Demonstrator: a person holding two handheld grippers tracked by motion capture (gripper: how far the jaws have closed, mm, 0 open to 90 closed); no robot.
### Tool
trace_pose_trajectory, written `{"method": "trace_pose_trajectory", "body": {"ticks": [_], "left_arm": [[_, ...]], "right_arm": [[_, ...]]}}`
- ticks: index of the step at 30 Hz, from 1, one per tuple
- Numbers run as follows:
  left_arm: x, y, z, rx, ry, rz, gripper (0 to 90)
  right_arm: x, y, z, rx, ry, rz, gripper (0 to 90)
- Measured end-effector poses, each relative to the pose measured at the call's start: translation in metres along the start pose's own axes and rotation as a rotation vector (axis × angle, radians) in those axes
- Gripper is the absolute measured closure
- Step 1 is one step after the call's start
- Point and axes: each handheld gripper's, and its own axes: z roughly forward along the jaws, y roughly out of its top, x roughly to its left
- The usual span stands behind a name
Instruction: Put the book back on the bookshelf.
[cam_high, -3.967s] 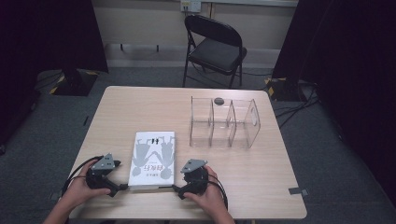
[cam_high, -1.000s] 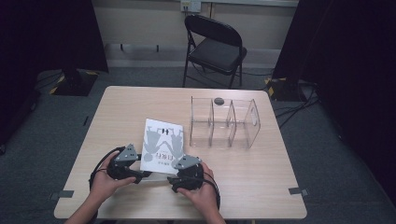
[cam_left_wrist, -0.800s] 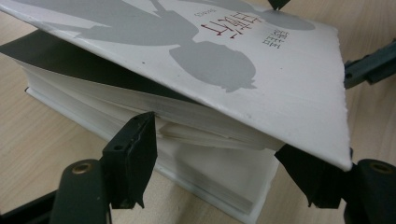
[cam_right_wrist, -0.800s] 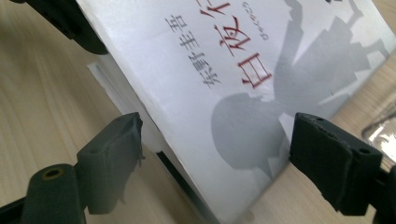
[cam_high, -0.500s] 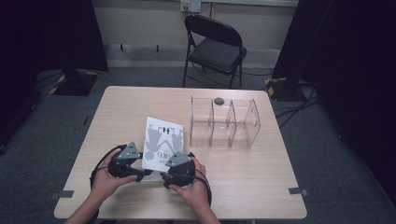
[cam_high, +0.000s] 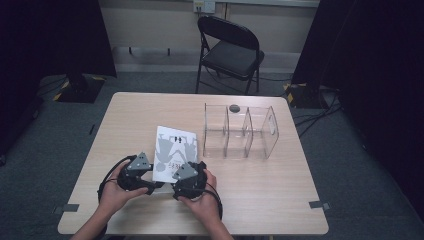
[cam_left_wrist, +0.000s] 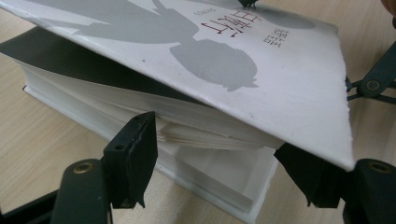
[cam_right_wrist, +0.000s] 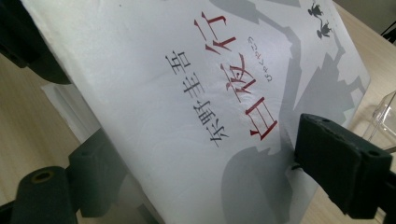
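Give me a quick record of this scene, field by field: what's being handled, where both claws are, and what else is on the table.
item: white book, front cover lifted off the pages
left claw: at the book's near corner, jaws astride the page block
right claw: one jaw over the cover, one under
rack: clear divided holder, right of the book
surface: wooden table

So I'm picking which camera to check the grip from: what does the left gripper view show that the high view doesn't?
Left gripper view: the book's page edges, its front cover lifted off them, a black jaw on each side. High view: the clear divider rack, the folding chair, both hands with the left gripper and right gripper. Both: the white book and the wooden table.
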Motion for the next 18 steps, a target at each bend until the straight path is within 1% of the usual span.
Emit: {"method": "trace_pose_trajectory", "body": {"ticks": [1, 3, 4, 6, 7, 8, 9, 10, 11, 13, 14, 15, 16, 17, 18], "left_arm": [[0.0, 0.0, 0.0, 0.004, 0.0, -0.003, 29.6], [0.0, 0.0, 0.001, 0.003, 0.003, -0.006, 29.6], [0.001, 0.0, 0.001, 0.005, 0.003, -0.006, 29.5], [0.003, -0.002, 0.002, -0.007, 0.018, 0.002, 30.9], [0.003, -0.003, 0.003, -0.024, 0.015, 0.001, 32.2], [0.004, -0.004, 0.003, -0.012, 0.029, 0.014, 29.8], [0.004, -0.005, 0.004, -0.01, 0.04, -0.004, 23.9], [0.006, -0.006, 0.004, 0.006, 0.04, 0.007, 19.5], [0.006, -0.008, 0.005, 0.0, 0.028, -0.018, 18.6], [0.009, -0.013, 0.005, 0.009, 0.034, -0.013, 19.4], [0.01, -0.015, 0.005, 0.015, 0.029, -0.018, 18.1], [0.012, -0.017, 0.004, 0.021, 0.024, -0.026, 17.3], [0.014, -0.019, 0.003, 0.027, 0.033, -0.026, 18.2], [0.016, -0.021, 0.003, 0.029, 0.032, -0.036, 18.0], [0.018, -0.022, 0.002, 0.032, 0.032, -0.041, 17.6]], "right_arm": [[0.001, 0.0, -0.001, -0.003, -0.004, -0.014, 17.2], [0.004, 0.001, -0.002, -0.011, -0.013, -0.066, 23.0], [0.004, 0.002, -0.003, -0.01, -0.015, -0.084, 24.3], [0.002, 0.003, -0.003, 0.0, -0.004, -0.098, 27.2], [0.002, 0.004, -0.004, -0.002, -0.005, -0.111, 29.4], [0.001, 0.005, -0.005, 0.003, -0.005, -0.122, 31.4], [0.001, 0.006, -0.005, 0.003, -0.007, -0.139, 33.9], [0.002, 0.007, -0.006, 0.002, -0.013, -0.148, 36.6], [0.002, 0.007, -0.008, -0.003, -0.018, -0.155, 39.0], [0.001, 0.01, -0.01, 0.001, -0.02, -0.174, 43.3], [0.0, 0.011, -0.012, 0.003, -0.021, -0.18, 45.2], [-0.001, 0.012, -0.013, 0.005, -0.025, -0.181, 47.0], [-0.001, 0.013, -0.015, 0.007, -0.03, -0.187, 48.6], [-0.002, 0.014, -0.016, 0.006, -0.034, -0.188, 49.5], [-0.003, 0.015, -0.016, 0.008, -0.032, -0.181, 50.1]]}}
